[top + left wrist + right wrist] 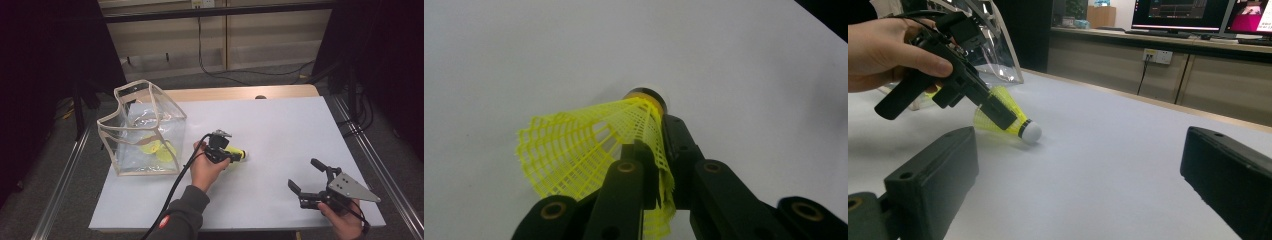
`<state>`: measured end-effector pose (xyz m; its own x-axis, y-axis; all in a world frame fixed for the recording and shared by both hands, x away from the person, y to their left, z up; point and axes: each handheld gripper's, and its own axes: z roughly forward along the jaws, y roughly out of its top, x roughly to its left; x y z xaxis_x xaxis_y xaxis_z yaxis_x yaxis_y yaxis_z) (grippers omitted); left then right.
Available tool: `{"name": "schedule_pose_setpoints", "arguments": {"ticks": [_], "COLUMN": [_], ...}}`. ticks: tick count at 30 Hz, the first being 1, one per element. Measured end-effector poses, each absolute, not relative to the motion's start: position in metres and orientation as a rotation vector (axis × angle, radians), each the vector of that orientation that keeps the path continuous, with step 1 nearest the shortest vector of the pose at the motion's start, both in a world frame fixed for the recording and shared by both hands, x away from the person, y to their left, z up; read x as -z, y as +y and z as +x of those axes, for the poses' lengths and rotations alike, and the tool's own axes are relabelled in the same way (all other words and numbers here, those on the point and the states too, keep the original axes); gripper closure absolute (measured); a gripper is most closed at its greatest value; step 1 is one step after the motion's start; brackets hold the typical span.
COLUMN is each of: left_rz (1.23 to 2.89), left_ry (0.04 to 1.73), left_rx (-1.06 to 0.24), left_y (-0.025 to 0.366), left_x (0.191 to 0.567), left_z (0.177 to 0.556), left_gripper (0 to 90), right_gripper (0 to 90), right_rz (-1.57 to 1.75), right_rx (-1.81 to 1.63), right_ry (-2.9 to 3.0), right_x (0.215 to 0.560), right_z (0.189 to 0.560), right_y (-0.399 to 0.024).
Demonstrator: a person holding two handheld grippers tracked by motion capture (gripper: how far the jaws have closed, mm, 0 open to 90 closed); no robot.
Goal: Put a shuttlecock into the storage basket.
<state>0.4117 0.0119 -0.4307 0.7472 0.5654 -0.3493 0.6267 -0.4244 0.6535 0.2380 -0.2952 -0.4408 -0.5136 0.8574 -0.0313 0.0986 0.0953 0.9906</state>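
Yellow shuttlecock (589, 150) clamped by its mesh skirt between closed fingers of left gripper (231, 153), cork tip resting on white tabletop (280, 130) beyond fingertips, right gripper (306, 180) well apart, fingers spread, empty, clear bag (142, 130) behind left gripper

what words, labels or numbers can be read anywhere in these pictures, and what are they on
None can be read.
Red round patch on the dark sleeve: too small to read.
Two lit computer monitors at the back of the right gripper view: blurred, unreadable.
Yellow mesh shuttlecock, clear plastic bag with beige trim, white table: no print visible.
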Motion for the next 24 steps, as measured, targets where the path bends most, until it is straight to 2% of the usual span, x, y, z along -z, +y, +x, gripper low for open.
{"name": "schedule_pose_setpoints", "arguments": {"ticks": [24], "left_rz": [2.162], "left_ry": [0.918], "left_rx": [0.101], "left_y": [0.034], "left_x": [0.398], "left_z": [0.413], "left_gripper": [86.5], "right_gripper": [2.0], "right_rz": [0.945], "right_rx": [-1.48], "right_ry": [1.723], "right_x": [0.44], "right_z": [0.238], "right_y": [-0.295]}}
